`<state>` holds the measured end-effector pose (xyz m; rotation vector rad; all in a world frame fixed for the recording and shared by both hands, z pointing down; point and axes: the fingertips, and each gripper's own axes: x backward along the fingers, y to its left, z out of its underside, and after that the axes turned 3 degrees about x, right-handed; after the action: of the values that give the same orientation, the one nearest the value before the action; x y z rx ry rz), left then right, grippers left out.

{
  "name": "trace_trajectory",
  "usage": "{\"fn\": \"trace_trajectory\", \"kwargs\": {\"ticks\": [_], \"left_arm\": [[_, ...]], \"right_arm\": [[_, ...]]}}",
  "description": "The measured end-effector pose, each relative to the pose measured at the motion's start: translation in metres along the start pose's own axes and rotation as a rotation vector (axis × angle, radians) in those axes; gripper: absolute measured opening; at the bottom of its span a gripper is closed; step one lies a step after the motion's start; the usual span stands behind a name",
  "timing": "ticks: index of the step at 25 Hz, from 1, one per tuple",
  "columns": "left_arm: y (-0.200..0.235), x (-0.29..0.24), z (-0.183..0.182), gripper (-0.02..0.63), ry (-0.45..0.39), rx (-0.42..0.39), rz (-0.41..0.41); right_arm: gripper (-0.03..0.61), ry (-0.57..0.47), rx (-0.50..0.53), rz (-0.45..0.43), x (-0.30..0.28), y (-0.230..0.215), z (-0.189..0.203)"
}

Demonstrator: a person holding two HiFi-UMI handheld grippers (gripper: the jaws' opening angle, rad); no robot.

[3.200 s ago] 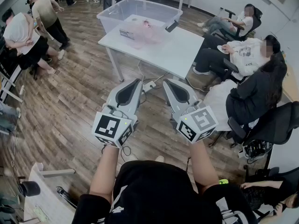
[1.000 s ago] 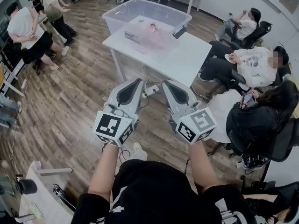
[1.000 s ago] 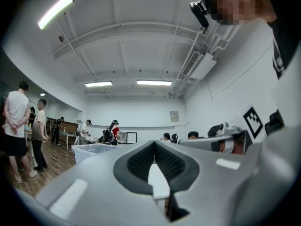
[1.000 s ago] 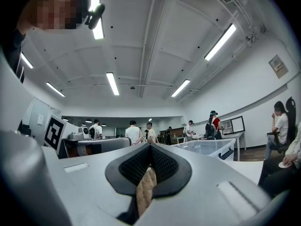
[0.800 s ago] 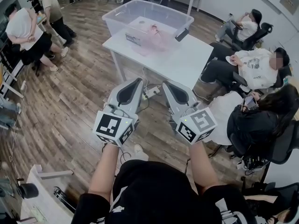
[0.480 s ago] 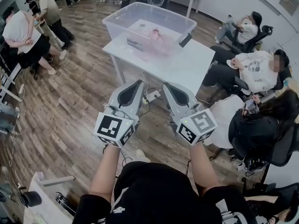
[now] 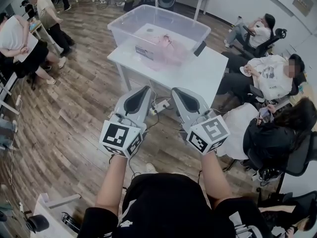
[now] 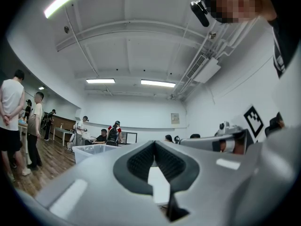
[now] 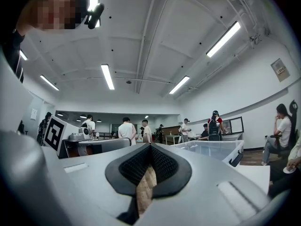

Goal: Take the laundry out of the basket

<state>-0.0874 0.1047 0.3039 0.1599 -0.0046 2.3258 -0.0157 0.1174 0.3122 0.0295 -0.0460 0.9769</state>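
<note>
Pink laundry [image 7: 166, 48], seemingly crumpled, lies in clear basket [image 7: 174, 20].

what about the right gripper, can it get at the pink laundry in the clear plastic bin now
Probably not yet: the right gripper, fingers shut, hangs over wooden floor short of the white table, and the pink laundry lies in the clear plastic bin there.

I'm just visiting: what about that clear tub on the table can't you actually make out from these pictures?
- Pink laundry: in the head view it is small and seen through the cloudy wall of the tub, so the number and kind of garments are unclear.
- Label on the tub: head view, print too small to read.
- Tub's inside: both gripper views see the tub side-on, and the laundry doesn't show.
</note>
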Motion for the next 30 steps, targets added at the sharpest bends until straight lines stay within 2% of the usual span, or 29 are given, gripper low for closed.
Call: {"fn": "trace_trajectory", "kwargs": {"ticks": [13, 30], "left_arm": [[0.033, -0.015, 0.005, 0.008, -0.007, 0.034, 0.020], [0.047, -0.083, 0.014, 0.008, 0.010, 0.020, 0.024]], "right_arm": [[-0.006, 0.019, 0.015, 0.032, -0.032, -0.008, 0.007], [-0.006, -0.007, 0.009, 0.019, -0.064, -0.070, 0.002]]}}
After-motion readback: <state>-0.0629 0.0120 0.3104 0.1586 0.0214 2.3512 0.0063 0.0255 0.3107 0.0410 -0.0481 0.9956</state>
